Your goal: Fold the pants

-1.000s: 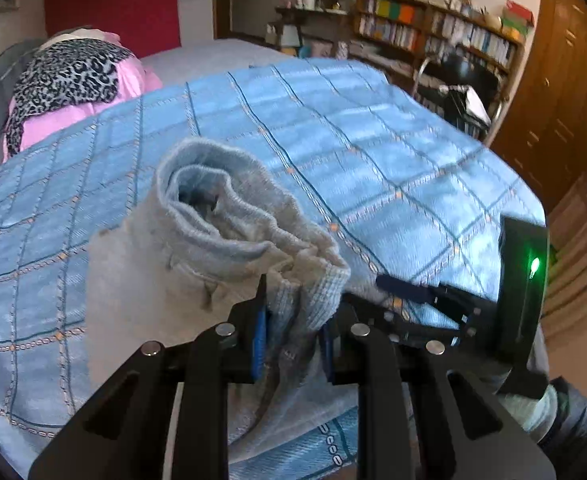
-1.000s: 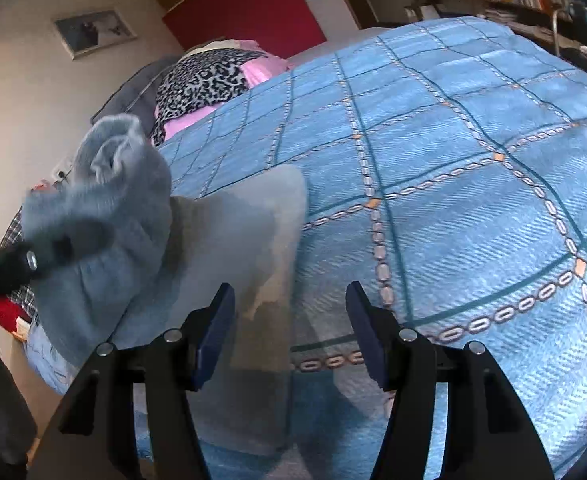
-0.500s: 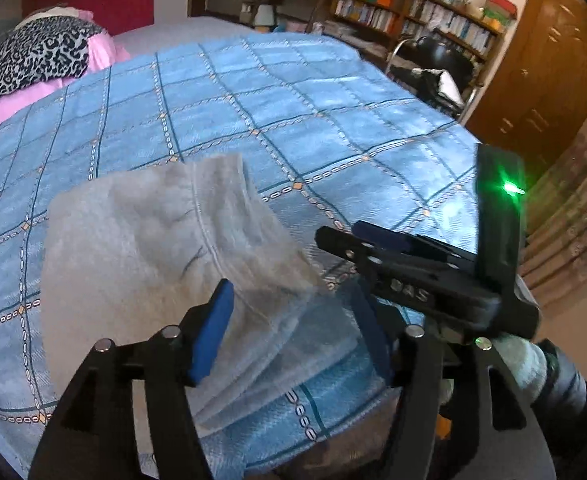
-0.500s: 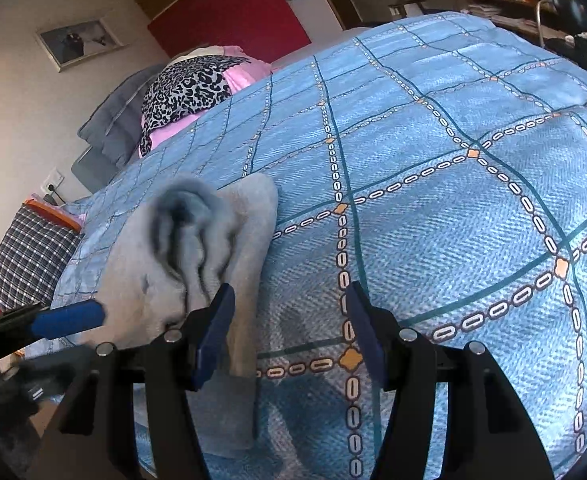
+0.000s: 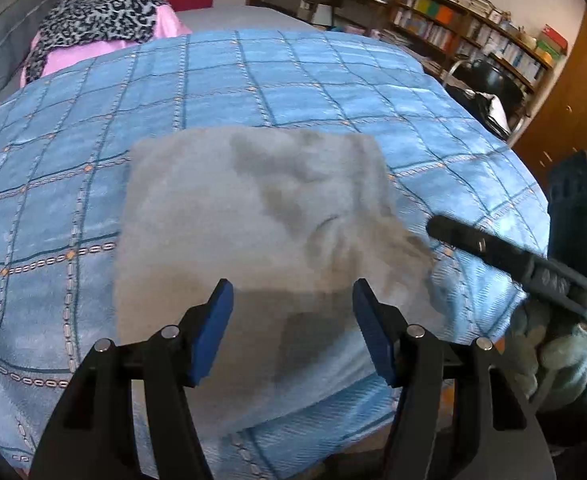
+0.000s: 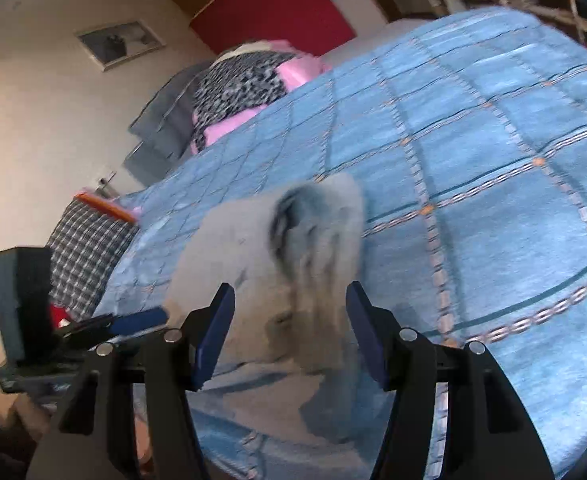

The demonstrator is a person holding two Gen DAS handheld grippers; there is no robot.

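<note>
1. Covering the bed [image 5: 93, 208], a blue checked quilt looks soft and woven.
2. Grey fleece pants [image 5: 249, 216] now lie released, a folded rectangle near its foot edge; the blurred right side perhaps bunches.
3. Left tool [image 5: 292, 330] has let go, pads apart, empty.
4. Right tool [image 6: 289, 328] likewise gapes empty.
</note>
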